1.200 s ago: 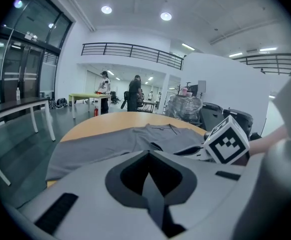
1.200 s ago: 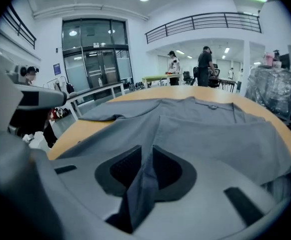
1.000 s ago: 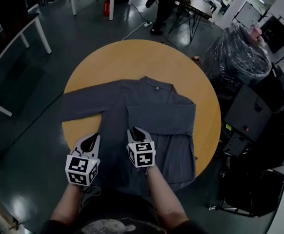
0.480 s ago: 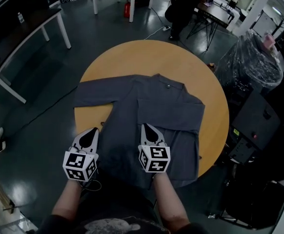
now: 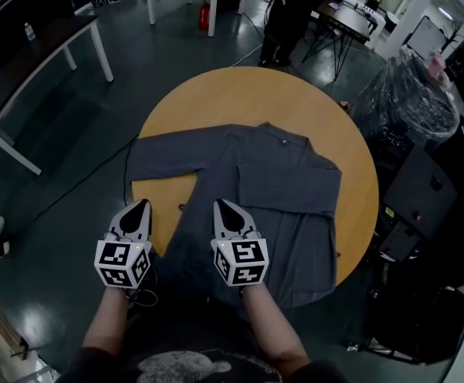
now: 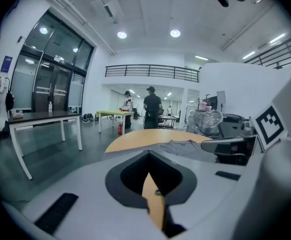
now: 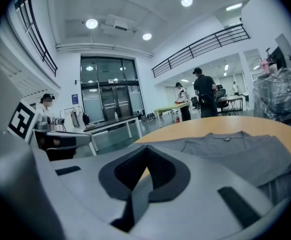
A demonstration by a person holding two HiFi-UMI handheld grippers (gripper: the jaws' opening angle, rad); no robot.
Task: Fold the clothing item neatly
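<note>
We see grey shirt [image 5: 284,183] spread on round desk [image 5: 248,94], R claw [image 5: 221,204] clamped on its lower front, L claw [image 5: 142,205] pressed together, empty, just beside shirt

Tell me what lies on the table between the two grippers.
In the head view, a wedge of bare table and the shirt's edge lie between the left gripper and right gripper.

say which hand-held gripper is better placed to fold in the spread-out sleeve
Left: the left hand-held gripper is near the outstretched sleeve, on its side of the grey shirt; the right hand-held gripper is over the shirt's body, farther away.
</note>
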